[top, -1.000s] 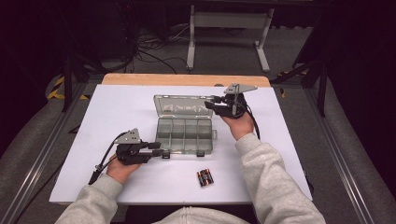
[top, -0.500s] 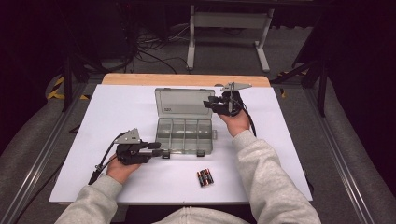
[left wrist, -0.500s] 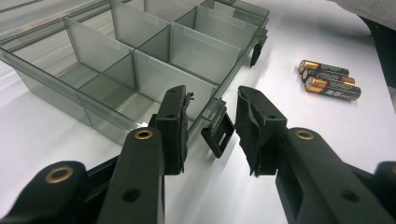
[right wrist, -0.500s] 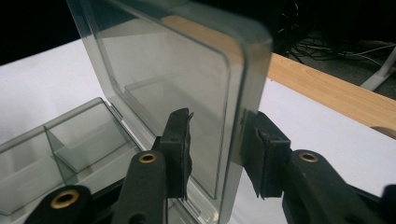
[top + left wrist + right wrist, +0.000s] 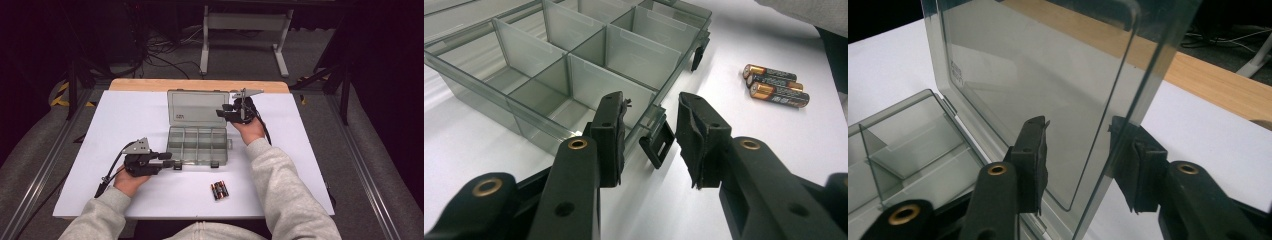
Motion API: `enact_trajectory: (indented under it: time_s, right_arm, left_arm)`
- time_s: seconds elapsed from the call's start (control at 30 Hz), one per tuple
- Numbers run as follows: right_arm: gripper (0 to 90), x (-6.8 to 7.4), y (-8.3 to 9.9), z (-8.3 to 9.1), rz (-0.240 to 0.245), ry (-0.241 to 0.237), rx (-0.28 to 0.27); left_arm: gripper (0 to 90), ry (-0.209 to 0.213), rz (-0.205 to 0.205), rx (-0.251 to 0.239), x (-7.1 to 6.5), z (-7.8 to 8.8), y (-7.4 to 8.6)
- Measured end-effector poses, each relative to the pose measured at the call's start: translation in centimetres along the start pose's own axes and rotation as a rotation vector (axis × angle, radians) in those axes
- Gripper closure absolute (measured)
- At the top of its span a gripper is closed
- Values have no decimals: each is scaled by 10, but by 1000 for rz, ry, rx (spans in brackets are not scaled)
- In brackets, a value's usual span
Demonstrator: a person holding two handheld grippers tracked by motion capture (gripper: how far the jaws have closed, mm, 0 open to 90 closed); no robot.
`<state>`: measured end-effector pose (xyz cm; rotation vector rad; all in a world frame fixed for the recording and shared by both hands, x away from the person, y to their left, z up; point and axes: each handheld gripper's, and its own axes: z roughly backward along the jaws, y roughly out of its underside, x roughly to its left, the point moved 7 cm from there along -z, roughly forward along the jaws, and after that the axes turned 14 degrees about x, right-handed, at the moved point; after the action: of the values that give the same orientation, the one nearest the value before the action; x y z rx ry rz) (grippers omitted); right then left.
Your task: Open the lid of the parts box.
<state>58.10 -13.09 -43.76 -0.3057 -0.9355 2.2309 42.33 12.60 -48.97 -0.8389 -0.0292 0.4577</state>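
A clear grey organizer box [image 5: 199, 145] with empty compartments [image 5: 574, 60] lies mid-table, its lid [image 5: 197, 107] raised. My left gripper [image 5: 175, 161] rests at the box's front left corner. Its jaws [image 5: 650, 117] stand open around the black latch [image 5: 657, 145] without pressing on it. My right gripper [image 5: 221, 111] is at the lid's right edge. The upright lid [image 5: 1048, 75] passes between its jaws [image 5: 1080, 132], which have just been opening and stand apart from it. Three batteries [image 5: 219, 190] lie in front of the box, also seen to the right in the left gripper view [image 5: 774, 85].
The white table top [image 5: 125, 115] has a wooden far edge [image 5: 150, 84]. A second black latch [image 5: 698, 52] hangs on the box's front wall. A metal stand [image 5: 240, 30] and cables sit on the floor beyond the table.
The lid has swung up further toward the far side. The right gripper shifted slightly left and down with it. The left gripper stayed still.
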Motion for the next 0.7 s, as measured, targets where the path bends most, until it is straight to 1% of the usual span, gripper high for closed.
enact_trajectory:
  time_s: [0.23,0.47,0.7]
  right_arm:
    - [499,-2,4,-10,-15,-11,21]
    - [454,-4,7,-17,-30,-25,34]
    - [412,-8,14,-26,-46,-26,71]
  left_arm:
    - [634,1,1,-2,0,0,0]
    - [633,-2,-1,-2,0,0,0]
    - [633,-1,0,0,1,1,0]
